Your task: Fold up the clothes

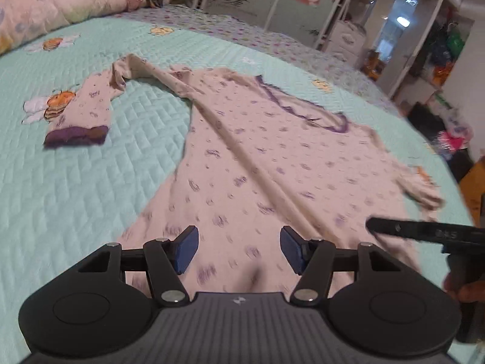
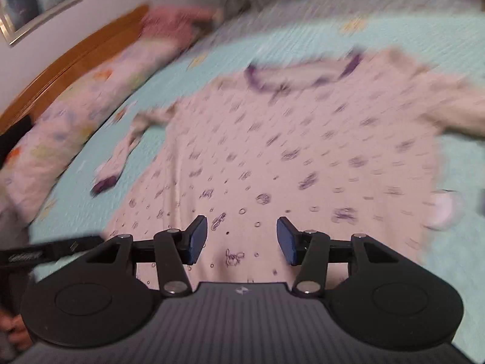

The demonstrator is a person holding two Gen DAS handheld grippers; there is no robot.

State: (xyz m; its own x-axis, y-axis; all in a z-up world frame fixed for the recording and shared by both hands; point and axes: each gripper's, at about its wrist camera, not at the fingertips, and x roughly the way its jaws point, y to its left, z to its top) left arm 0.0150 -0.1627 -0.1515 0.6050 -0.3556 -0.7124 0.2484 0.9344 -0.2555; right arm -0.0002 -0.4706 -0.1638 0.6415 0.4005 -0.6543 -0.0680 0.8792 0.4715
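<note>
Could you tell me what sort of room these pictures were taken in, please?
Most likely a home bedroom. A long-sleeved top lies spread on a bed with a quilted mint bedspread, a floral pillow sits at its head by a wooden headboard, and a framed photograph hangs on the wall above.

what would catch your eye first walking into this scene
A pale pyjama top with purple prints and purple collar lies spread across the mint quilted bedspread, one sleeve bent out to its left. Both tools, left and right, hover open above its hem, gripping nothing.
</note>
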